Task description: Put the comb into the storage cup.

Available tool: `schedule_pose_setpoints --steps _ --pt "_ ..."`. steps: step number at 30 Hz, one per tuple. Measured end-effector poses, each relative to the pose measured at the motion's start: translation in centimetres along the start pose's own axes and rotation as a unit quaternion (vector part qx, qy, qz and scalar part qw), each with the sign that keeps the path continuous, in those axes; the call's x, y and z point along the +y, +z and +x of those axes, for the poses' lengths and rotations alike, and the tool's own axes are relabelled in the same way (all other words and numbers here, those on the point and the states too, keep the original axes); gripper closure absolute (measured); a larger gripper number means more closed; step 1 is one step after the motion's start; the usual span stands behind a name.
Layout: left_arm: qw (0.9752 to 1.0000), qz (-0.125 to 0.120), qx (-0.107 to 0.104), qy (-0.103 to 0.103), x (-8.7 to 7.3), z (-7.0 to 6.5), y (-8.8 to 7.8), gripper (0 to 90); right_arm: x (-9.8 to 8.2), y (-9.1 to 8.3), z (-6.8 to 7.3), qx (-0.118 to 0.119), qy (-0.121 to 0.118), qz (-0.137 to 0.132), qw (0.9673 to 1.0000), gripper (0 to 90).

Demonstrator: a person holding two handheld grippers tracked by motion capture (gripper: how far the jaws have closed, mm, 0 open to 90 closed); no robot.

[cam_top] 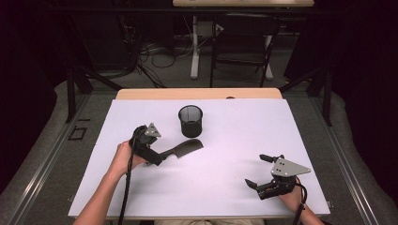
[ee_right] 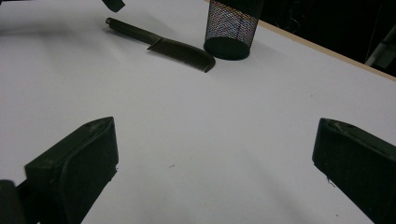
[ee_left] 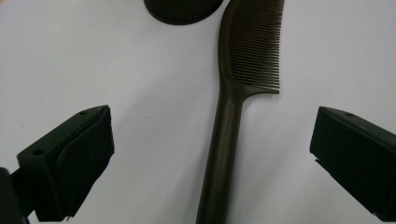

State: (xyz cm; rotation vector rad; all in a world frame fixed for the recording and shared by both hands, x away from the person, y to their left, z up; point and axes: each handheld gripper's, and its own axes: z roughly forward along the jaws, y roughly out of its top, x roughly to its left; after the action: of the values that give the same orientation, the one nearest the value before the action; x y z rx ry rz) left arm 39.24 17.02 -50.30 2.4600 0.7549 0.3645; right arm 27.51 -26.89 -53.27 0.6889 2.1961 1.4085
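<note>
High view: white surface (cam_top: 234, 187) with wood far edge, dark room, chair (cam_top: 244, 42) and cables behind. Comb (cam_top: 185, 149) lies just before mesh cup (cam_top: 190, 121). Left gripper view: left hand-held gripper (ee_left: 210, 158) spread wide, astride comb handle. Right gripper view: right hand-held gripper (ee_right: 215, 172) spread wide over bare surface.

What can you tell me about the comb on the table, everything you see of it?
The comb is dark brown, plastic by its look, with a long round handle and one row of fine teeth. It lies flat on the white table, its toothed end near the black mesh cup. The left gripper is open, one jaw on each side of the handle, not touching it.
</note>
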Motion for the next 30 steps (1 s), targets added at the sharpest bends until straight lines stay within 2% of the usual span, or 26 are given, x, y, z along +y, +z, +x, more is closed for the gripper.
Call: schedule_pose_setpoints --steps 8,11,14,16,17,22,24,27,30 --pt "0.9986 0.041 -0.015 0.031 1.6 -0.3 0.9 0.0 0.0 0.0 0.0 0.005 0.006 -0.002 1.0 0.0" --pt "0.9967 0.064 -0.012 0.048 2.1 -0.5 1.1 0.0 0.0 0.2 0.0 0.01 0.003 0.001 0.9999 0.0" --pt "0.9957 0.077 -0.021 0.046 2.1 -0.5 1.5 0.2 0.0 0.3 0.0 0.013 0.003 0.003 0.9999 0.0" --pt "0.9946 0.089 -0.015 0.051 2.2 -0.5 1.7 0.5 0.0 0.3 0.0 0.015 0.003 0.005 0.9999 0.0" --pt "0.9945 0.09 -0.02 0.05 2.3 -0.5 1.8 1.8 0.0 0.3 0.0 0.014 0.003 0.005 0.9999 0.0" --pt "0.9909 0.113 -0.023 0.069 2.9 -0.9 2.4 20.7 0.1 0.2 0.2 0.016 0.0 0.001 0.9999 0.0" --pt "0.9908 0.116 -0.026 0.064 3.0 -0.9 2.6 29.1 0.0 0.2 0.1 0.017 0.001 0.005 0.9998 0.0" --pt "0.9884 0.133 -0.027 0.068 2.9 -1.0 2.8 38.8 0.0 0.3 0.0 0.017 0.002 0.006 0.9998 0.0" --pt "0.987 0.141 -0.035 0.068 2.9 -0.7 3.1 47.3 0.0 0.3 0.0 0.017 0.002 0.006 0.9998 0.0"
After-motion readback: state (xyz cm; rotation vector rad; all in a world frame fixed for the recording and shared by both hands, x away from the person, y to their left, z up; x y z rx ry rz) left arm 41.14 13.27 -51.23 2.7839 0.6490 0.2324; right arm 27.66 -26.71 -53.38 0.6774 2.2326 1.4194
